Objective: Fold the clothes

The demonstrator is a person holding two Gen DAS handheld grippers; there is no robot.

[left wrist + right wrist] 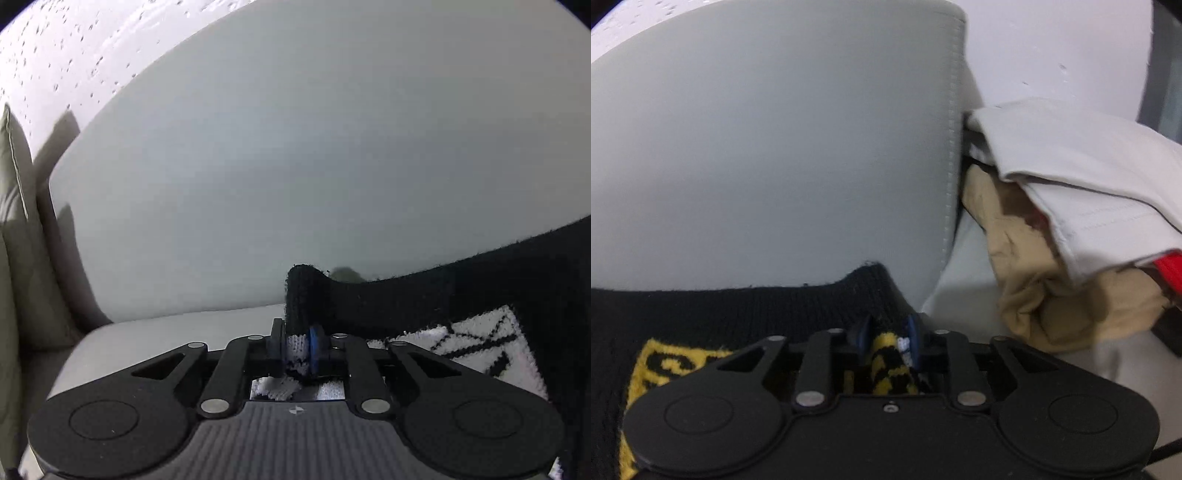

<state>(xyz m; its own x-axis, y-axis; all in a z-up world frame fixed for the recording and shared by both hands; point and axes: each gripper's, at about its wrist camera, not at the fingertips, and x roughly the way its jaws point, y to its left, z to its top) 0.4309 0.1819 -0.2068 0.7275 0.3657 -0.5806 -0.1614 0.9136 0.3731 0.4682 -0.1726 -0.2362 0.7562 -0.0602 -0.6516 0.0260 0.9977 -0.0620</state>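
Knitwear fills the lower part of both wrist views: a black sweater [480, 288] with a ribbed edge, stretched between the two grippers in front of a pale grey sofa backrest [295, 147]. In the left wrist view its underside shows a white panel with black line pattern; in the right wrist view the same garment [738, 306] carries a yellow panel with black figures. It hangs just above the light sofa seat [166, 332], its top edge running level across the backrest.

One sweater is in play. Two grippers hold it, one at each end. To the right of the backrest lies a pile of other clothes: one off-white garment [1089, 177] on top, one tan garment [1052, 295] beneath it, and a strip of red fabric [1171, 269] at the edge.

The left gripper [297, 350] has its jaws nearly closed, pinching a bunched corner of black and white knit. The right gripper [886, 343] likewise stands narrow, its jaws clamped on a fold of yellow and black knit.
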